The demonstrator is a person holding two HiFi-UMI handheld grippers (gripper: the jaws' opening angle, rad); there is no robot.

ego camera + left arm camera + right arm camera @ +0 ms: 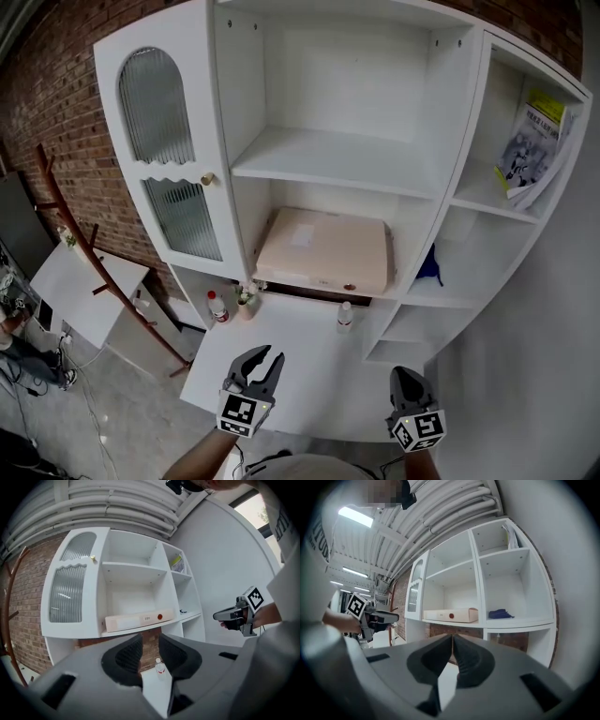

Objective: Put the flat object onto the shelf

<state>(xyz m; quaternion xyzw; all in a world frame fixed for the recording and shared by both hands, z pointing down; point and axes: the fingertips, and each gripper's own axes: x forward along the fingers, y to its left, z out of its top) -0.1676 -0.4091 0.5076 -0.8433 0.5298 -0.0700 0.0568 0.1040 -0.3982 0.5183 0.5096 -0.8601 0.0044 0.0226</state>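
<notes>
Box (323,251) lies flat on the lower shelf (397,277), reaching its front edge. Over the worktop (323,375), my left gripper (266,357) gapes narrowly, empty; right gripper (404,373) closed.

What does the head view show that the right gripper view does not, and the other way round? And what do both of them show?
Only the head view: the marker cube on the right gripper, seen from above. Only the right gripper view: ceiling pipes, a lamp, and that gripper's jaws shut together with nothing between them. Both: the cabinet, the flat box lying in it, a blue thing and the left gripper.
</notes>
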